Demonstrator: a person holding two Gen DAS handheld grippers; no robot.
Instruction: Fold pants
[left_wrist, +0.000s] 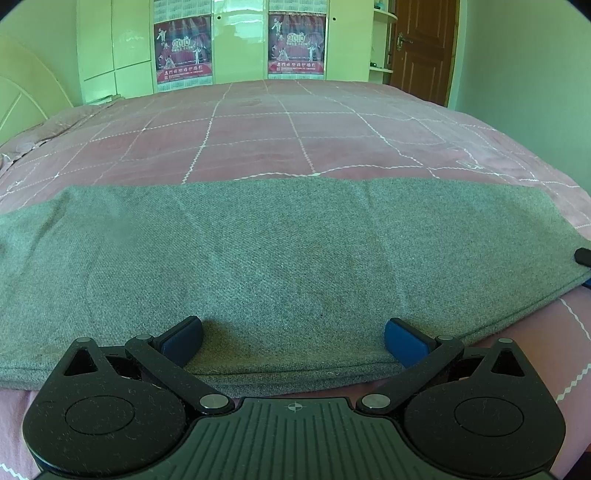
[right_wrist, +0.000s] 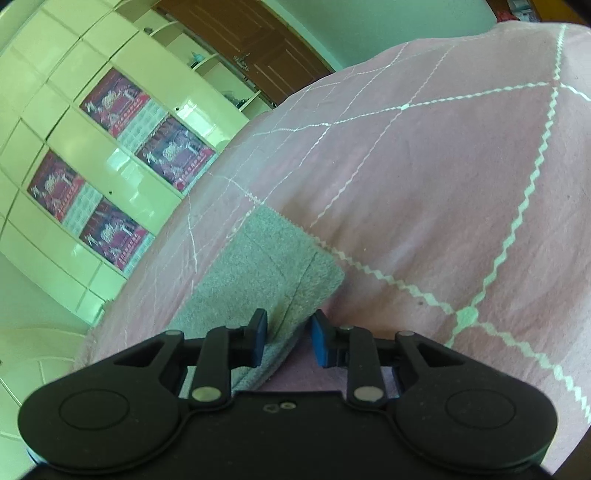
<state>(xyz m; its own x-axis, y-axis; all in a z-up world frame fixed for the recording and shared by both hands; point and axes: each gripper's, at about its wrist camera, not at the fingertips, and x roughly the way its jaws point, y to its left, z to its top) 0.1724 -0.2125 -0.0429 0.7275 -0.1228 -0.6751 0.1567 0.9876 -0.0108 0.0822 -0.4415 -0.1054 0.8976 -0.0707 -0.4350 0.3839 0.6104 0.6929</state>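
Note:
Grey pants (left_wrist: 277, 251) lie flat in a wide band across the pink quilted bed (left_wrist: 295, 140). My left gripper (left_wrist: 293, 343) hovers at their near hem, jaws wide open, nothing between the blue pads. At the right end of the band, a black fingertip (left_wrist: 583, 255) of the right gripper rests on top of the cloth, with a blue pad showing just under the hem. In the right wrist view the right gripper (right_wrist: 289, 338) stands nearly closed, with the corner edge of the pants (right_wrist: 266, 266) pinched between its pads.
The bed cover (right_wrist: 443, 184) with white zigzag stitching stretches far beyond the pants. A pale wardrobe with red posters (left_wrist: 184, 48) stands behind the bed, a brown door (left_wrist: 421, 44) at the back right, a curved headboard (left_wrist: 22, 99) on the left.

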